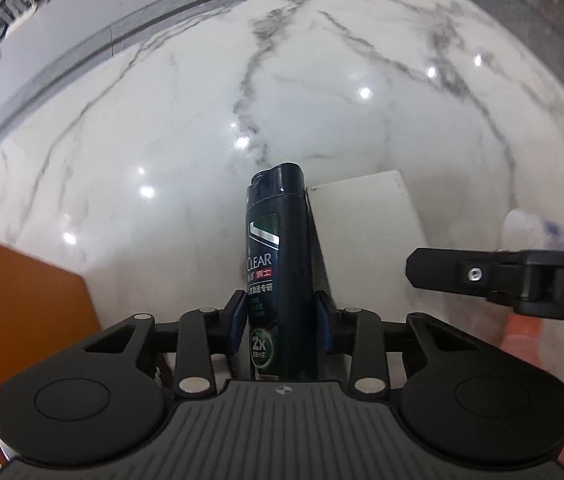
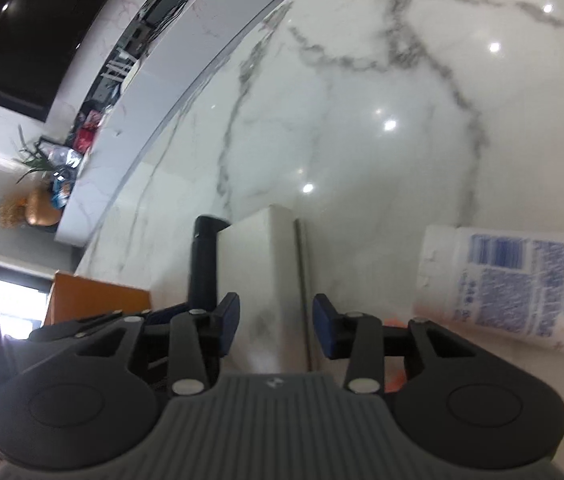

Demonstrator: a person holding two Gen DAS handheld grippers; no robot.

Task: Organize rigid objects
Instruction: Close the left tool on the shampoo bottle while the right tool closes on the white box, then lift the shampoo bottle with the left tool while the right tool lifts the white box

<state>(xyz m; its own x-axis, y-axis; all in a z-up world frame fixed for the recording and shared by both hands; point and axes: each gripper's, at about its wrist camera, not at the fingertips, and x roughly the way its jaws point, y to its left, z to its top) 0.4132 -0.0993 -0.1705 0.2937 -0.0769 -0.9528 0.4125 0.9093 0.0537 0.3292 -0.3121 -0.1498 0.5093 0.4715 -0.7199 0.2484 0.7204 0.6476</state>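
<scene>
My left gripper [image 1: 281, 320] is shut on a dark blue CLEAR shampoo bottle [image 1: 278, 264], held cap forward over the marble table [image 1: 162, 140]. A white box [image 1: 366, 216] lies just right of the bottle. My right gripper [image 2: 275, 328] is open, its fingers on either side of the white box [image 2: 258, 272], which is not clamped. The dark bottle [image 2: 203, 264] shows left of the box in the right wrist view. One right finger [image 1: 442, 272] reaches in from the right in the left wrist view. A white tube with blue print [image 2: 522, 280] lies at the right.
An orange chair back [image 1: 14, 312] stands at the table's left edge, also in the right wrist view [image 2: 94, 300]. A white counter [image 2: 154, 92] with clutter lies beyond the table. The white tube also shows blurred in the left wrist view [image 1: 538, 232], with something orange [image 1: 522, 336] below it.
</scene>
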